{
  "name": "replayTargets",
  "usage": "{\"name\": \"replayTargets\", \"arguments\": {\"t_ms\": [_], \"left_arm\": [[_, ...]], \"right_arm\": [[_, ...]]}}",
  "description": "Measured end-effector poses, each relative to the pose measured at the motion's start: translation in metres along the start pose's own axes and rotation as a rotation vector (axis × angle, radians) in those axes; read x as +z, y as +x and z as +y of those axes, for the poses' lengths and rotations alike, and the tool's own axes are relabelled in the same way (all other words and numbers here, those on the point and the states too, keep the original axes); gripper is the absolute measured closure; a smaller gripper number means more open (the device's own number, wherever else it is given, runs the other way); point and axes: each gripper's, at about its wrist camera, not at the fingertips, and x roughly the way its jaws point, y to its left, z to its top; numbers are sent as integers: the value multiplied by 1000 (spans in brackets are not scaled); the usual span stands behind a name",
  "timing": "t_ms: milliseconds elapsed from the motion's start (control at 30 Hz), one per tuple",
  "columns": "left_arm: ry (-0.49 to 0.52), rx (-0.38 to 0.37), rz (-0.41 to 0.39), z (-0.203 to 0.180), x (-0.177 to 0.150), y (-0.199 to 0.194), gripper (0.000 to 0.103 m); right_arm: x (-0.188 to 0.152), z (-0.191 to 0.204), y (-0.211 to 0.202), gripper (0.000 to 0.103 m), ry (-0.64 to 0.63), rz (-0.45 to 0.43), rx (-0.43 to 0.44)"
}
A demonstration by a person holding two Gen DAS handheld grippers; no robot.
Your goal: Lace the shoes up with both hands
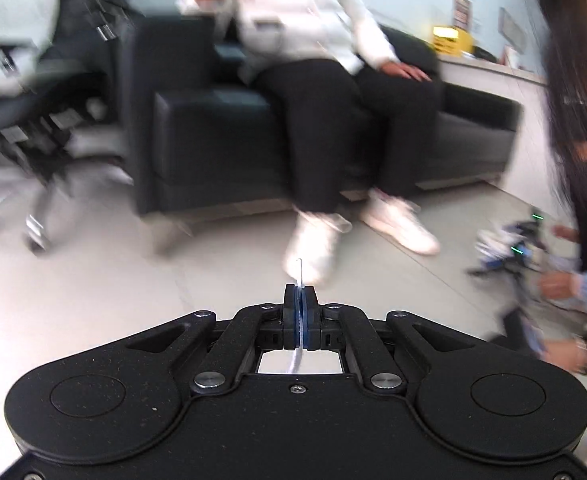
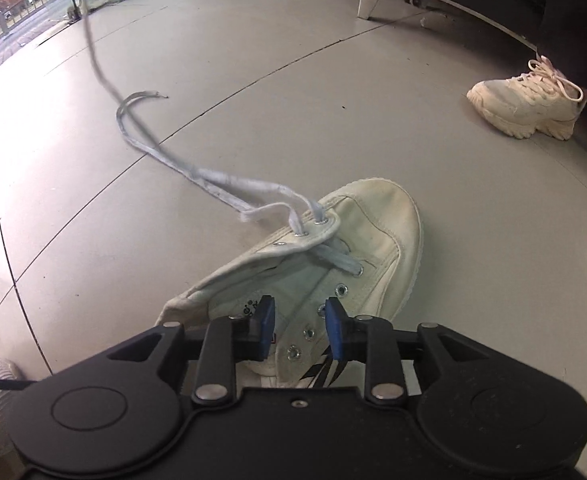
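The left claw was clamped tight on the lace, blue pads pressed together with the thin white strand pinched between them and its tip poking up just past the fingertips. That view was blurred, taking in a person in a white top on a black sofa and another person crouched at the right edge. Over on the right side, the right claw stood apart, pads either side of the canvas near the shoe's eyelet row, gripping nothing that could be seen. The shoe, a pale canvas sneaker, lay tipped on its side on the grey floor, toe pointing away. Its lace was threaded only through the eyelets nearest the toe; both strands trailed off to the upper left, one lying slack on the floor, the other lifting out of the top of the view. A chunky white trainer sat well apart at the right.
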Motion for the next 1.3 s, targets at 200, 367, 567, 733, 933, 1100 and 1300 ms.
{"name": "replayTargets", "arguments": {"t_ms": [200,367,567,733,933,1100,1300], "left_arm": [[-9,-165,156,-29,-49,111,102],[61,-235,218,-58,-69,163,102],[122,-266,238,-67,-80,179,102],[208,-279,293,-71,-98,188,102],[298,-292,339,-81,-106,207,102],[391,-286,375,-88,-113,215,102],[430,-301,413,-95,-112,222,101]], "right_arm": [[3,18,15,78,-74,21,-112],[3,23,3,79,-89,21,-208],[-5,44,15,80,-119,22,-249],[-6,30,8,83,-32,2,-336],[-10,23,11,96,67,-25,-281],[-37,-43,-1,98,653,-133,-73],[-74,-82,7,98,1091,-196,138]]}}
